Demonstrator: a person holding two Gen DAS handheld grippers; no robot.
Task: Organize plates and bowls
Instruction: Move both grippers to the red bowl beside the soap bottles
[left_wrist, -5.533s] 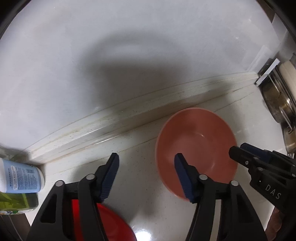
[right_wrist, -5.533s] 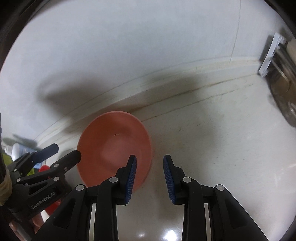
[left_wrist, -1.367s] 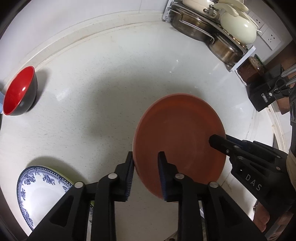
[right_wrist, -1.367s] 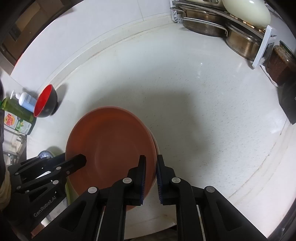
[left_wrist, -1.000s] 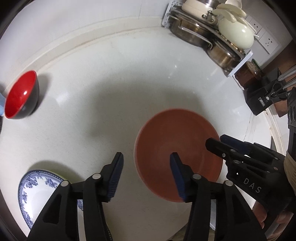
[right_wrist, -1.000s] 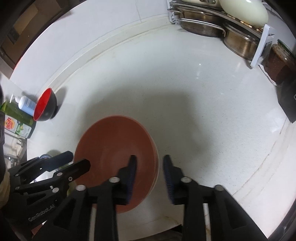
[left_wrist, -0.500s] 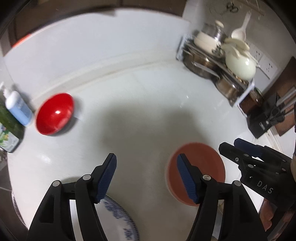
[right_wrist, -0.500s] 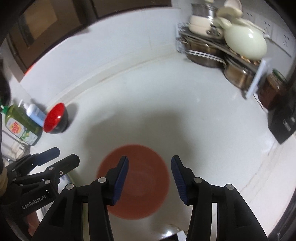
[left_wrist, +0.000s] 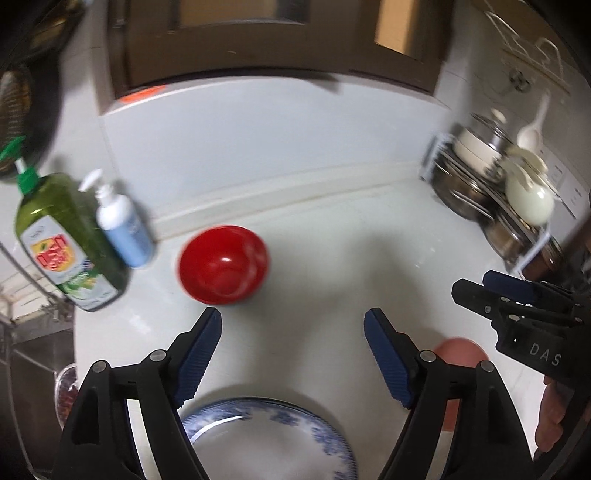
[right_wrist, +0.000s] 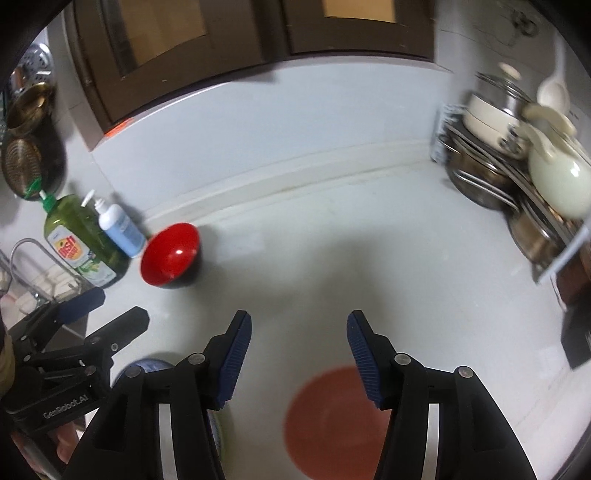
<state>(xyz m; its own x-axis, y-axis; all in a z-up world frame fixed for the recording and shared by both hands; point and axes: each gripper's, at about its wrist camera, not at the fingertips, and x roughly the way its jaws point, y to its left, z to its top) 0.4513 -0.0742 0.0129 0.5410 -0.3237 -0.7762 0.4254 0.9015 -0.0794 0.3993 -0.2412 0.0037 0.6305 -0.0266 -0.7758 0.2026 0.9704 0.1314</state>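
Both grippers hung high over the worktop (right_wrist: 314, 240), left gripper (left_wrist: 291, 354) & right gripper (right_wrist: 299, 349) each spread wide, holding nothing. Red bowl (left_wrist: 223, 264) sat far left, near the soap bottles (left_wrist: 74, 240); terracotta plate (right_wrist: 332, 417) near right, blue-patterned plate (left_wrist: 269, 439) near left. Risk, imo: a reach for the bowl could knock the bottles, being so close. Both plates partly hidden behind gripper frames; motion blur hid rim detail.

The right gripper (right_wrist: 299, 347) hangs over the white desk (right_wrist: 332, 236), its jaws wide apart with nothing between them. A terracotta plate (right_wrist: 328, 417) lies flat at the bottom middle. A red bowl (right_wrist: 170, 255) sits at the middle left, beside a green bottle (right_wrist: 83, 247).
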